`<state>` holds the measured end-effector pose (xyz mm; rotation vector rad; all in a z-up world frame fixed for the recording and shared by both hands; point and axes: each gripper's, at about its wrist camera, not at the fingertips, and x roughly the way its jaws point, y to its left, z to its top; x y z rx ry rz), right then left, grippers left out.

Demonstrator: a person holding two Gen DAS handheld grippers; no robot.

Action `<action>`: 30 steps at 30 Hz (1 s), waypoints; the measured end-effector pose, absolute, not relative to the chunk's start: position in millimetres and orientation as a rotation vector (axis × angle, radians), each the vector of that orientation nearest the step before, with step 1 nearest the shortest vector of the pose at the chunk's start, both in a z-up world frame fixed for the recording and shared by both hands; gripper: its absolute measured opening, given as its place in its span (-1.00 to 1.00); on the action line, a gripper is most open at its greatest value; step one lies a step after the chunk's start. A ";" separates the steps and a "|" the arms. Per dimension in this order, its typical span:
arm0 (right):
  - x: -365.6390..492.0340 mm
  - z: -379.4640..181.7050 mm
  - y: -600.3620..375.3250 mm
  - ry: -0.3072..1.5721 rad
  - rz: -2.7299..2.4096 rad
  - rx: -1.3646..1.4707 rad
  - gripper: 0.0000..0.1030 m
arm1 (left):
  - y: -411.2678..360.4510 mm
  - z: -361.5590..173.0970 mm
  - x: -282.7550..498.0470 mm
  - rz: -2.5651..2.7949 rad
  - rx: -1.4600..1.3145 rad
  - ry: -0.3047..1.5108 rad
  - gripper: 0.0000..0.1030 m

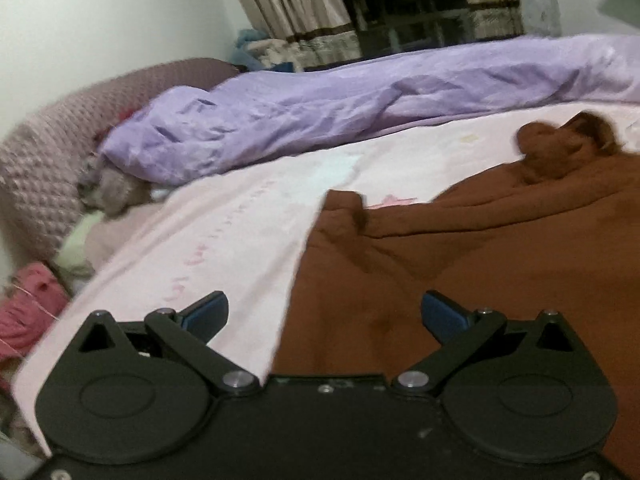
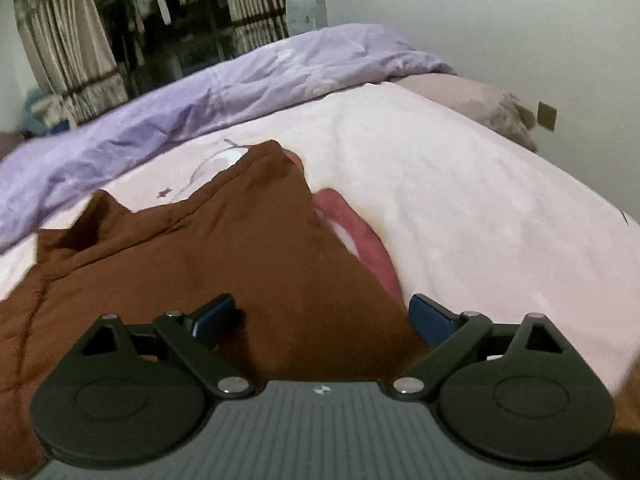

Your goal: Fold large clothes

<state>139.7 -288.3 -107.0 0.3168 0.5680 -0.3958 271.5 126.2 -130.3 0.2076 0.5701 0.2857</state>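
Left wrist view showed your left tool (image 1: pixel 324 314) spread wide, gripping nothing, over the brown garment (image 1: pixel 460 260) lying rumpled on the bed (image 1: pixel 240 216), your right tool (image 2: pixel 322 316) was likewise spread, and the folding looked barely begun.

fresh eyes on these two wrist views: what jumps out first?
The brown garment spread on the pale pink bedsheet dominates both views, with a pink lining showing at its right edge. Behind it a rumpled lilac duvet runs along the far side of the bed. Both the left hand-held gripper and right hand-held gripper are open, gripping nothing.
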 end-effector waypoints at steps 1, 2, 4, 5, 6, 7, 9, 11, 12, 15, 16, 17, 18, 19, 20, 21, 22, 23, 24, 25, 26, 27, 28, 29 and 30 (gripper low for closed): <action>132.5 -107.0 -292.2 0.573 -0.394 0.350 1.00 | 126.2 -127.5 267.8 0.265 0.192 0.576 1.00; 128.6 -107.7 -298.8 0.588 -0.375 0.408 1.00 | 125.8 -125.0 264.4 0.253 0.189 0.583 1.00; 123.6 -113.4 -315.9 0.621 -0.305 0.603 0.80 | 123.1 -122.1 257.1 0.246 0.206 0.583 1.00; 119.7 -120.4 -323.6 0.644 -0.280 0.723 0.70 | 122.5 -121.4 254.3 0.247 0.219 0.579 1.00; 117.3 -128.2 -327.5 0.662 -0.255 0.810 0.71 | 122.6 -121.1 252.7 0.248 0.227 0.578 1.00; 114.3 -132.1 -329.8 0.640 -0.246 0.838 0.71 | 125.9 -122.2 251.9 0.250 0.225 0.579 1.00; 120.6 -133.7 -330.8 0.635 -0.252 0.790 0.72 | 125.2 -123.2 250.2 0.252 0.212 0.587 1.00; 131.6 -134.0 -331.8 0.619 -0.263 0.762 0.77 | 124.9 -123.5 250.1 0.250 0.215 0.600 1.00; 136.6 -133.6 -332.7 0.614 -0.269 0.763 0.77 | 124.6 -122.8 250.0 0.246 0.226 0.598 1.00; 153.4 -137.0 -335.5 0.553 -0.298 0.758 0.30 | 121.0 -122.0 249.1 0.240 0.260 0.590 1.00; 154.6 -139.7 -336.3 0.540 -0.312 0.752 0.04 | 120.6 -122.4 249.8 0.239 0.263 0.594 1.00; 157.0 -140.3 -335.6 0.540 -0.295 0.749 -0.33 | 120.4 -122.9 250.5 0.238 0.265 0.599 1.00; 157.3 -138.3 -335.7 0.530 -0.260 0.750 -0.35 | 120.1 -123.0 250.7 0.241 0.269 0.603 1.00; 155.1 -132.7 -330.1 0.503 -0.265 0.734 -0.38 | 120.9 -122.8 250.8 0.241 0.274 0.604 1.00; 153.6 -123.7 -320.9 0.474 -0.268 0.690 -0.40 | 120.6 -122.2 251.8 0.239 0.279 0.607 1.00; 152.7 -115.9 -312.7 0.449 -0.272 0.650 -0.40 | 120.3 -121.4 252.0 0.241 0.283 0.612 1.00; 151.3 -107.5 -303.9 0.415 -0.273 0.618 -0.41 | 121.0 -120.4 253.6 0.249 0.284 0.627 1.00; 149.7 -98.7 -295.5 0.370 -0.266 0.605 -0.41 | 122.3 -118.3 256.8 0.270 0.280 0.651 1.00; 153.1 -91.0 -285.8 0.332 -0.254 0.612 -0.41 | 124.1 -114.8 258.0 0.287 0.274 0.660 1.00; 154.3 -83.4 -277.8 0.302 -0.238 0.627 -0.42 | 125.5 -111.1 256.9 0.291 0.271 0.652 1.00; 156.4 -72.9 -263.8 0.272 -0.210 0.623 -0.45 | 127.4 -107.2 254.6 0.288 0.272 0.640 1.00; 159.7 -63.8 -251.3 0.253 -0.185 0.593 -0.46 | 130.8 -102.9 251.6 0.286 0.271 0.628 1.00; 162.3 -53.3 -233.8 0.231 -0.164 0.545 -0.47 | 135.6 -99.0 248.5 0.287 0.267 0.619 1.00; 167.4 -41.3 -213.0 0.212 -0.143 0.487 -0.48 | 141.2 -95.6 246.1 0.289 0.263 0.613 1.00; 171.5 -32.4 -194.3 0.197 -0.121 0.447 -0.49 | 148.4 -92.6 243.8 0.294 0.259 0.612 1.00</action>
